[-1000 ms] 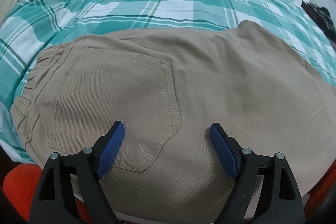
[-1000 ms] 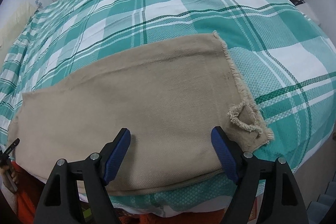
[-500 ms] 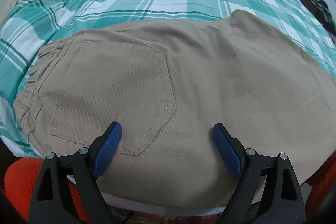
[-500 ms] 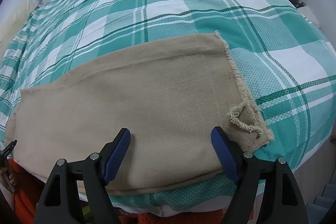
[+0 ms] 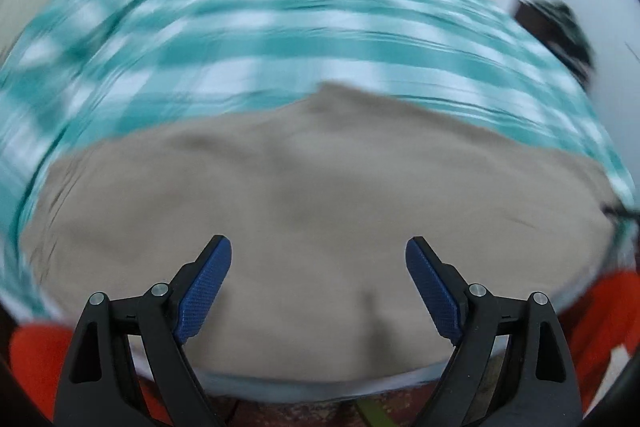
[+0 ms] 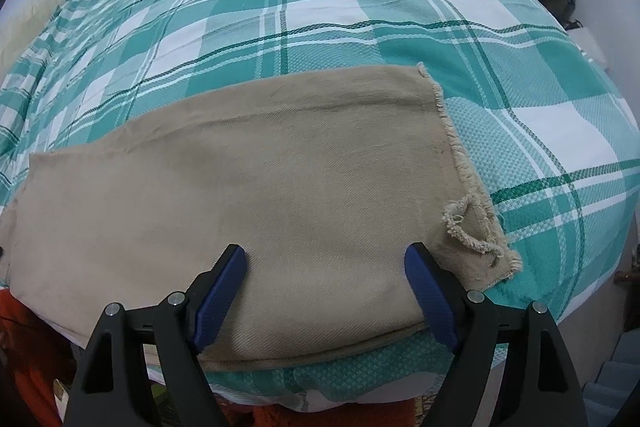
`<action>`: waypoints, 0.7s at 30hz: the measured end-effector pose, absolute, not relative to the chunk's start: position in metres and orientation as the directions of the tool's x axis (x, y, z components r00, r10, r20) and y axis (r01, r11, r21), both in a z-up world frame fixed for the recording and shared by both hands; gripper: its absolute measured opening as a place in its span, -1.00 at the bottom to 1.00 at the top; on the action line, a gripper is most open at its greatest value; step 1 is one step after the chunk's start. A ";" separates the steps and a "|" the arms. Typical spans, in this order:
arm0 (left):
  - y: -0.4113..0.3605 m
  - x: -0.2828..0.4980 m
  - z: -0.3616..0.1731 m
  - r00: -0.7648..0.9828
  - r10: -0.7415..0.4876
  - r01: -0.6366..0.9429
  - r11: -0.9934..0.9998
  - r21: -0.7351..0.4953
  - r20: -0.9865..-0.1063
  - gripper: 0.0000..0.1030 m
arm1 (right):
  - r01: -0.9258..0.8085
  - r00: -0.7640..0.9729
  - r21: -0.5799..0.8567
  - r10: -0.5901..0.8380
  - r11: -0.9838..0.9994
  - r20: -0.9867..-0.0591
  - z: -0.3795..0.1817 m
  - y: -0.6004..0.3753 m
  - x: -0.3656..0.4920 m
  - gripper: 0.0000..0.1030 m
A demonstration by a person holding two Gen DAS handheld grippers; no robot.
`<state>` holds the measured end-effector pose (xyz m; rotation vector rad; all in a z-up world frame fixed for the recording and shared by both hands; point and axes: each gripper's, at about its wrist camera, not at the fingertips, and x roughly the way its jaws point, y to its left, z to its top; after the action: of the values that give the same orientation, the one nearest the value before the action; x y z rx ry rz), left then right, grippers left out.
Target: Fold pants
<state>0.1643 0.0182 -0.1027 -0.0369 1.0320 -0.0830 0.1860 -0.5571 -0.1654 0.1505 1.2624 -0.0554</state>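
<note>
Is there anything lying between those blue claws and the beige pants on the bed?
Nothing visible. The right tool hangs open just over the pants near the frayed hem. The left tool is open over them too, though its view is blurred.

Black tongs (image 5: 319,275) (image 6: 325,285), blue ribbed pads, silver screws

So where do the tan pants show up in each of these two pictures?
Left wrist: the pants fill the lower middle, blurred, beyond the open left gripper.
Right wrist: the pants cross the lower half, frayed hem at right, beyond the open right gripper.
Shared landmark: the teal plaid bedspread under them.
</note>
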 end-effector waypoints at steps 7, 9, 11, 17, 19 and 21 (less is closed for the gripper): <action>-0.136 0.209 -0.085 0.423 -0.294 0.374 0.918 -0.130 -0.857 0.75 | 0.100 0.300 0.084 0.050 0.991 -0.953 -0.166 -0.557 0.187 0.64; -0.184 0.218 -0.092 0.411 -0.281 0.439 0.895 -0.082 -0.867 0.75 | 0.092 0.305 0.083 0.051 0.992 -0.951 -0.165 -0.556 0.186 0.64; -0.211 0.221 -0.106 0.388 -0.252 0.476 0.879 -0.042 -0.886 0.75 | 0.084 0.311 0.080 0.050 0.993 -0.949 -0.164 -0.555 0.184 0.64; -0.239 0.178 -0.154 0.349 -0.179 0.539 0.841 0.041 -0.920 0.66 | 0.072 0.324 0.093 0.065 0.993 -0.944 -0.161 -0.558 0.179 0.64; -0.234 0.175 -0.153 0.334 -0.194 0.540 0.842 0.018 -0.922 0.67 | 0.064 0.327 0.086 0.060 0.994 -0.943 -0.160 -0.558 0.178 0.64; -0.229 0.178 -0.151 0.307 -0.214 0.527 0.849 -0.021 -0.927 0.68 | 0.059 0.334 0.079 0.055 0.995 -0.941 -0.158 -0.557 0.177 0.64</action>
<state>0.1779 -0.2289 -0.1514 0.3115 1.1615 -0.5008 0.1773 -0.5568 -0.1585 0.1052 1.2314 -0.0030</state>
